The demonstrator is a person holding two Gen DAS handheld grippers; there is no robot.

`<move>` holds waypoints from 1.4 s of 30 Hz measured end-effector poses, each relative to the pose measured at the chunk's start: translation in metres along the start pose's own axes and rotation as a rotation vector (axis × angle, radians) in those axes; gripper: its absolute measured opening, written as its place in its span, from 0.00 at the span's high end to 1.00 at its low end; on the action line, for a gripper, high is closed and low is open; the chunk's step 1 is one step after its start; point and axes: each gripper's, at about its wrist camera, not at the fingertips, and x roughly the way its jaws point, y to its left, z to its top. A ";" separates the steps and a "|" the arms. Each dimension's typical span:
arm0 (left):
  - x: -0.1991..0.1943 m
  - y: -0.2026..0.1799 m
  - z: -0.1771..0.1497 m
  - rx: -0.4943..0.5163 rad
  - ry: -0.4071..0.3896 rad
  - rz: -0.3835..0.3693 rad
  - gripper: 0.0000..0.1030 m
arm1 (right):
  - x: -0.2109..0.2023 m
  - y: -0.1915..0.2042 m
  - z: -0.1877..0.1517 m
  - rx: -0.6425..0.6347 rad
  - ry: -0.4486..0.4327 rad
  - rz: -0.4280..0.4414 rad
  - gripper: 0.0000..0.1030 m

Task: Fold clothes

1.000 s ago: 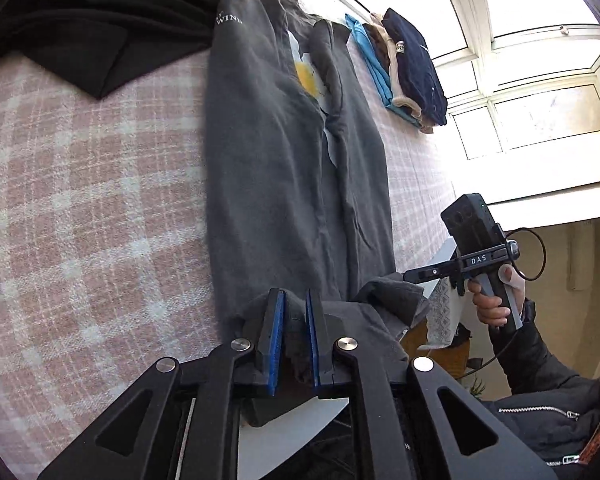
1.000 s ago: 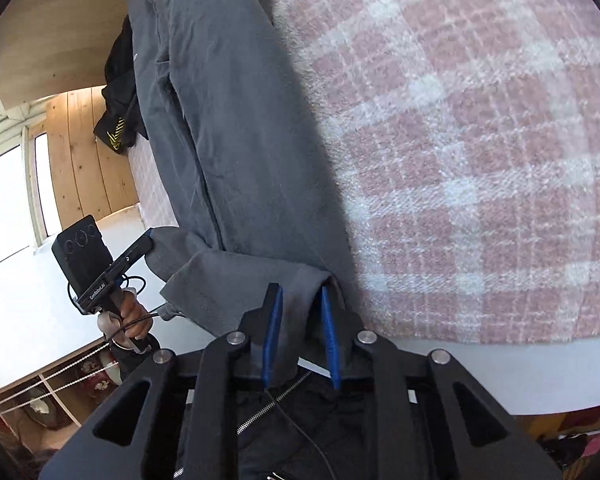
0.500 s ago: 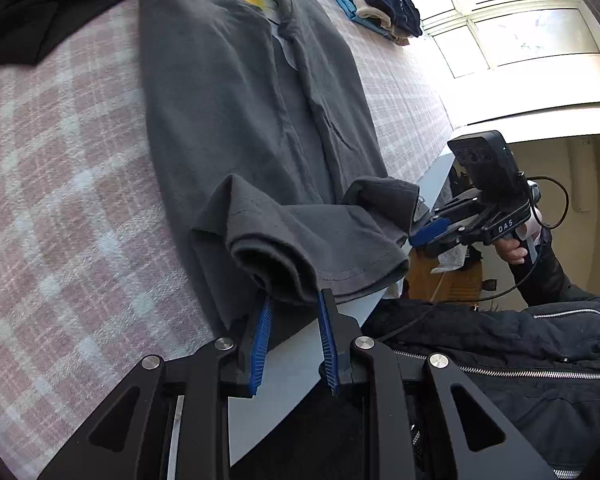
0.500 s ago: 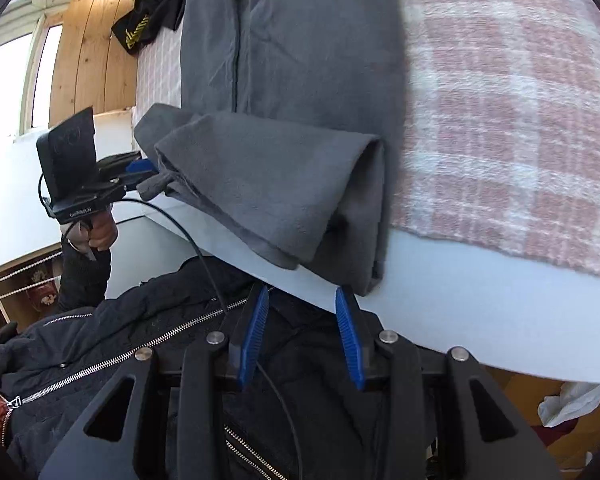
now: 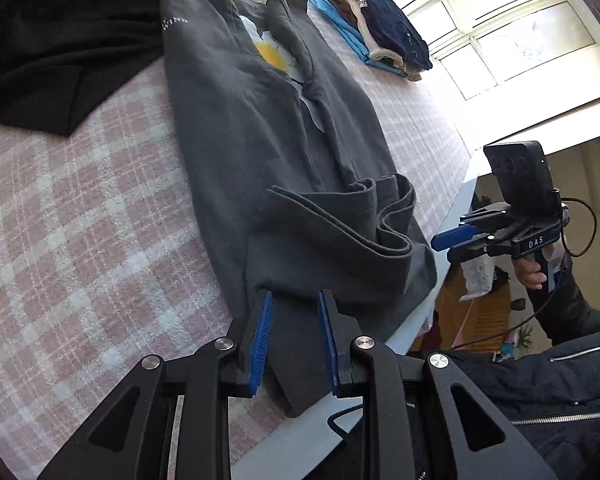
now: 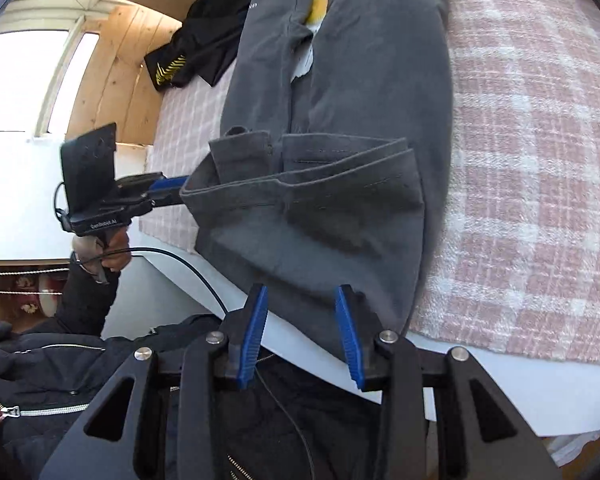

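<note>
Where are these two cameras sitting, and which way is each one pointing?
Left wrist: rides the left gripper, looking along its open jaws over the grey shirt on the checked bed; the person's right hand shows.
Right wrist: rides the right gripper, jaws open, facing the same shirt's folded hem; the left hand and black jacket show.
Shared: shirt, bed, and each sees the other gripper.

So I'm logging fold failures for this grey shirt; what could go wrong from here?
1. The grey shirt's folded-up hem lies loose and uneven and may spring open.
2. Its lower edge overhangs the bed edge, so the shirt might slide off.
3. Both tools look open, the left tool and the right tool, so nothing pins the fold.
</note>
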 end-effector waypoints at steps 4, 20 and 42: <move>0.007 -0.005 0.021 0.133 0.024 0.116 0.76 | -0.011 0.009 0.004 -0.137 -0.041 -0.165 0.66; 0.035 -0.026 0.055 0.450 0.208 0.099 0.69 | -0.019 -0.014 0.046 -0.455 -0.009 -0.280 0.65; 0.018 -0.019 0.046 0.475 0.157 0.047 0.93 | 0.015 -0.019 0.071 -0.467 -0.001 -0.195 0.93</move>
